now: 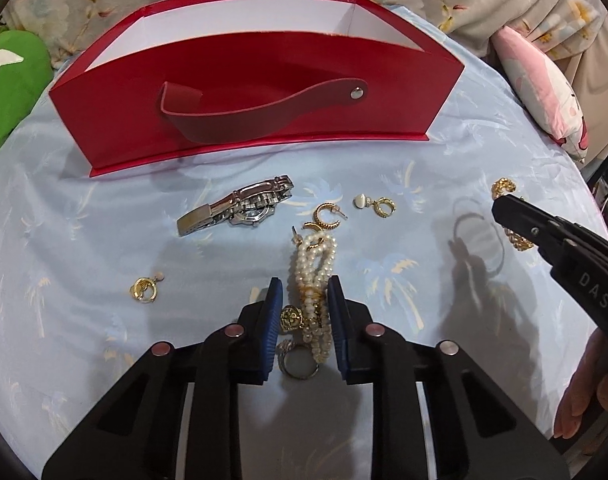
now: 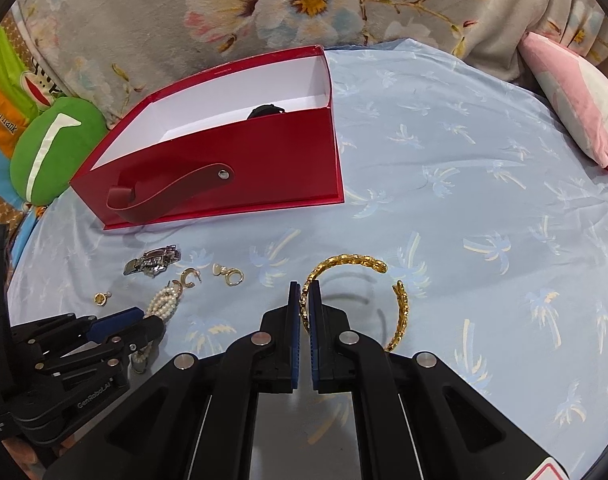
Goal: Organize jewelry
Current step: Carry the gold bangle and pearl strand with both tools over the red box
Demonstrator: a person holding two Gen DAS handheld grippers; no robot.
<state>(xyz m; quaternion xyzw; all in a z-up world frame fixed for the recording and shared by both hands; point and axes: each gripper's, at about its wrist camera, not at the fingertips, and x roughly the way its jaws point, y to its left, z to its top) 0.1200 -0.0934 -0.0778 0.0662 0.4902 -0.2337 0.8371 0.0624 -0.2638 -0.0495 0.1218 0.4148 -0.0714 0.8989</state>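
A red box point(image 1: 263, 120) with a white inside stands open at the back of the blue cloth; it also shows in the right wrist view point(image 2: 239, 168), with a dark item inside. My left gripper point(image 1: 304, 292) is open, its jaws either side of a pearl bracelet point(image 1: 314, 264) lying on the cloth. My right gripper point(image 2: 304, 292) is shut on a gold braided bangle point(image 2: 360, 264), held above the cloth. A silver watch point(image 1: 243, 204), gold hoop earrings point(image 1: 328, 216), a pearl-stud earring point(image 1: 378, 205) and another earring point(image 1: 145, 288) lie loose.
A silver ring point(image 1: 297, 364) and a gold charm point(image 1: 289, 316) lie between my left fingers. A green cushion point(image 2: 51, 152) sits at the left, a pink pillow point(image 2: 572, 92) at the right, a floral blanket point(image 2: 304, 4) behind.
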